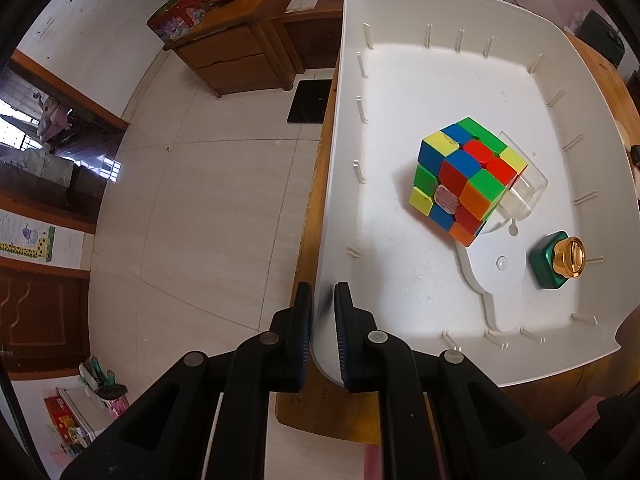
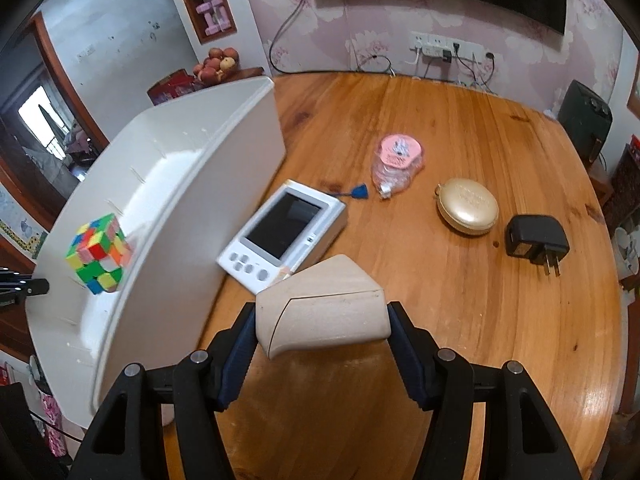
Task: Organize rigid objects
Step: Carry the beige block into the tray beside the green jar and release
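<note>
My left gripper (image 1: 323, 312) is shut on the rim of a white plastic bin (image 1: 340, 128) and tilts it up off the wooden table (image 2: 440, 320). Inside the bin lie a multicoloured puzzle cube (image 1: 466, 180), a clear plastic box (image 1: 524, 196), a white flat gadget (image 1: 496, 272) and a green bottle with a gold cap (image 1: 558, 260). The bin (image 2: 224, 152) and cube (image 2: 100, 254) also show in the right wrist view. My right gripper (image 2: 322, 320) is shut on a beige plastic box (image 2: 324, 308), held above the table beside the bin.
On the table lie a white handheld screen device (image 2: 284, 232), a pink-lidded clear container (image 2: 398, 164), a gold oval case (image 2: 466, 206), a black plug adapter (image 2: 536, 240) and a small blue tag (image 2: 358, 191). A wooden cabinet (image 1: 236, 52) with fruit stands across the floor.
</note>
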{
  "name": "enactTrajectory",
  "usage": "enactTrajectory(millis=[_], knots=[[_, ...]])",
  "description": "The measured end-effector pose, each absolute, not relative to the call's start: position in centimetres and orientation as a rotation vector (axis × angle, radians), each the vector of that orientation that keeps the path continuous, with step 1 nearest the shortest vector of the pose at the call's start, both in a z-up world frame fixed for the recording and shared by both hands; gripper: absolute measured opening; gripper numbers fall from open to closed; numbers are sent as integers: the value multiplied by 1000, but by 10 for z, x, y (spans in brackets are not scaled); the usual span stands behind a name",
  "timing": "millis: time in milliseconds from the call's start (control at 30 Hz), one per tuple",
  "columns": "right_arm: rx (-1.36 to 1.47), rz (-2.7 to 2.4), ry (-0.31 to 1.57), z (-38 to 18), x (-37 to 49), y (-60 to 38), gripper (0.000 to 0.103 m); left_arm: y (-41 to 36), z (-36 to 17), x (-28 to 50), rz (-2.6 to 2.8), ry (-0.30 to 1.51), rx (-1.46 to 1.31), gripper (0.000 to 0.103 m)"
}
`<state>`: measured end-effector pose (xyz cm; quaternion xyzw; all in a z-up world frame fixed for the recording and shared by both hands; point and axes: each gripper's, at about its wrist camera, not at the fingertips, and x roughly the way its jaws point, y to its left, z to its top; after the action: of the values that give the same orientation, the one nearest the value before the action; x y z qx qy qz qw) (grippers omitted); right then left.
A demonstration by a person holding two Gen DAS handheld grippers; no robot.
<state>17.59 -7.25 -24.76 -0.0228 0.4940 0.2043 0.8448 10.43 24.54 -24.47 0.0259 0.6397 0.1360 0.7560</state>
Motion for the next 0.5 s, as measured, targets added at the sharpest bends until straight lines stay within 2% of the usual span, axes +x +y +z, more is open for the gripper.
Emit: enactTrajectory(millis=[500], knots=[[-36,431,937,-201,154,-60,64,249,-241,97,255,1368,40,13]])
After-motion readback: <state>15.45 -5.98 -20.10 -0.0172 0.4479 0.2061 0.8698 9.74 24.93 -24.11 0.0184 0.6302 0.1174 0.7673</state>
